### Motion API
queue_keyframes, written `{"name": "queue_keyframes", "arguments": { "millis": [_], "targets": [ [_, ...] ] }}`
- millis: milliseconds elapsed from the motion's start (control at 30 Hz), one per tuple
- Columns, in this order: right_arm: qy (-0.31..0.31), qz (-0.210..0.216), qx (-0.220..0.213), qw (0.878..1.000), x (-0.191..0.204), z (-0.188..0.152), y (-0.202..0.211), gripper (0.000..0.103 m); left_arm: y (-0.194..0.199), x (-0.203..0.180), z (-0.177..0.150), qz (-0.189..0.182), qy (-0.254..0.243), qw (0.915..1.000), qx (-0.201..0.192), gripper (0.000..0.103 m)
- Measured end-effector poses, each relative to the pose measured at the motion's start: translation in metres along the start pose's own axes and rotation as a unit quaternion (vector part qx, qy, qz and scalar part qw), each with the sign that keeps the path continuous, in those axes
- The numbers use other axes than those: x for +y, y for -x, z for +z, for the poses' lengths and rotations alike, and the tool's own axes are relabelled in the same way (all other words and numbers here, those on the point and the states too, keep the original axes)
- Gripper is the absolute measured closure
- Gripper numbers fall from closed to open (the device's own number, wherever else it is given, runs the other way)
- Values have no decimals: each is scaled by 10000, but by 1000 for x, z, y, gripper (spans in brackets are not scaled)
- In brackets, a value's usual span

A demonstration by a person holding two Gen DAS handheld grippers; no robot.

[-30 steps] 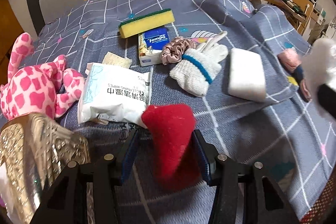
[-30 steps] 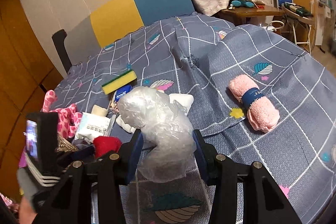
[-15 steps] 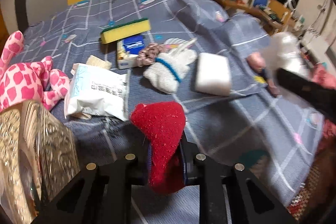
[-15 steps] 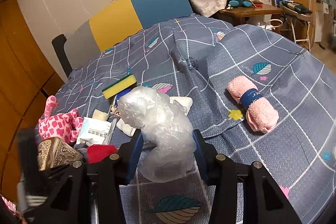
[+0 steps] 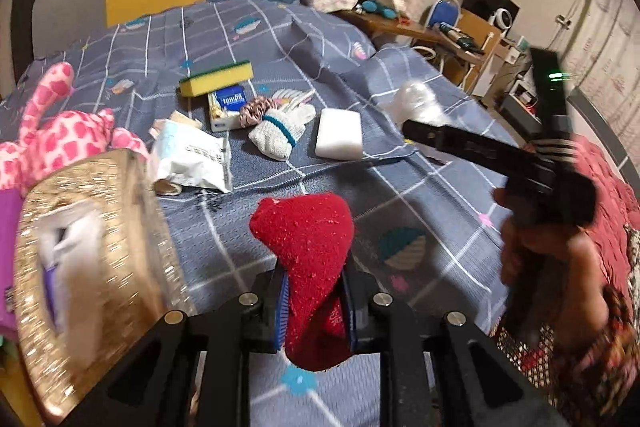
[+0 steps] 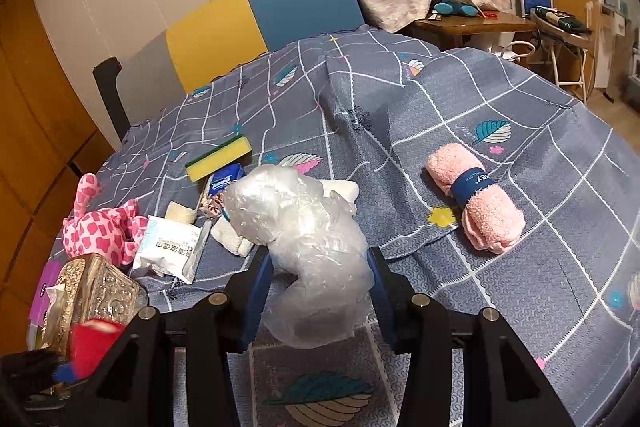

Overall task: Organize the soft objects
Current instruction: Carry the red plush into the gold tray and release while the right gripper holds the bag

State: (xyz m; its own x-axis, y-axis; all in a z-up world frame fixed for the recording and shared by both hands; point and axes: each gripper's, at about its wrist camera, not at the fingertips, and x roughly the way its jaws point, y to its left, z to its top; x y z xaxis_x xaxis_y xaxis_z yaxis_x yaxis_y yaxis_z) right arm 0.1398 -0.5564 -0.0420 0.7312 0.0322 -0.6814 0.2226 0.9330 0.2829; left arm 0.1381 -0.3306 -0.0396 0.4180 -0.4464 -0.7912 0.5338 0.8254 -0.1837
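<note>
Red sock (image 5: 308, 259) fills the lower centre of the left wrist view, pinched tight between the blue pads of the left hand-held gripper (image 5: 314, 301), its toe standing up above the jaws and clear of the grey checked cloth (image 5: 420, 187). A gold box (image 5: 92, 247) blurs at lower left. Behind it, at mid-left, sit a pink plush (image 5: 60, 143) and a wipes pack (image 5: 192, 159); further back lie a yellow sponge (image 5: 216, 79), a white glove (image 5: 280, 131) and a white block (image 5: 339, 133), each apart from the sock. At right, a hand (image 5: 540, 251) carries the other tool.

Clear plastic bag (image 6: 308, 247) sits crumpled at centre in the right wrist view, clamped between the jaws of the right hand-held gripper (image 6: 316, 291), which stand moderately apart around its bulk. A rolled pink towel (image 6: 476, 199) lies alone at right, well apart from the clutter at left. The sock shows as a red blur at lower left, just beside the gold box.

Judged from this, the step in hand is carrying off a freshly picked sock. The next move calls for taking it to wherever the soft things are gathered and opening the jaws only once it rests there.
</note>
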Motion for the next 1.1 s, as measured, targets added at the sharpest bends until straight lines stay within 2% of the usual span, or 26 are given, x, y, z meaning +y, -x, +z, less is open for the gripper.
{"name": "queue_keyframes", "arguments": {
  "millis": [133, 267, 433, 600, 733, 900, 1100],
  "targets": [
    [62, -81, -14, 9999, 1, -2, -1, 55, 39, 7, -10, -87, -89, 9997, -233, 83],
    [133, -15, -76, 9999, 5, -5, 1, 55, 82, 31, -16, -117, 61, 9985, -540, 83],
    [346, -121, -248, 9990, 12, -9, 6, 55, 131, 73, -24, 60, 362, 9950, -926, 83],
    [124, -211, -300, 9993, 11, -17, 10, 55, 166, 132, -34, 389, 865, 9882, -1204, 83],
    [164, -210, -263, 9993, 28, -29, 20, 55, 170, 189, -47, 724, 1329, 9818, -1151, 83],
    [234, -67, -527, 9983, 63, -36, 48, 55, 149, 246, -62, 1027, 1712, 9758, -893, 83],
    [556, 349, -876, 9940, 133, -45, 92, 55, 119, 297, -72, 1220, 1968, 9716, -493, 83]
  ]
}}
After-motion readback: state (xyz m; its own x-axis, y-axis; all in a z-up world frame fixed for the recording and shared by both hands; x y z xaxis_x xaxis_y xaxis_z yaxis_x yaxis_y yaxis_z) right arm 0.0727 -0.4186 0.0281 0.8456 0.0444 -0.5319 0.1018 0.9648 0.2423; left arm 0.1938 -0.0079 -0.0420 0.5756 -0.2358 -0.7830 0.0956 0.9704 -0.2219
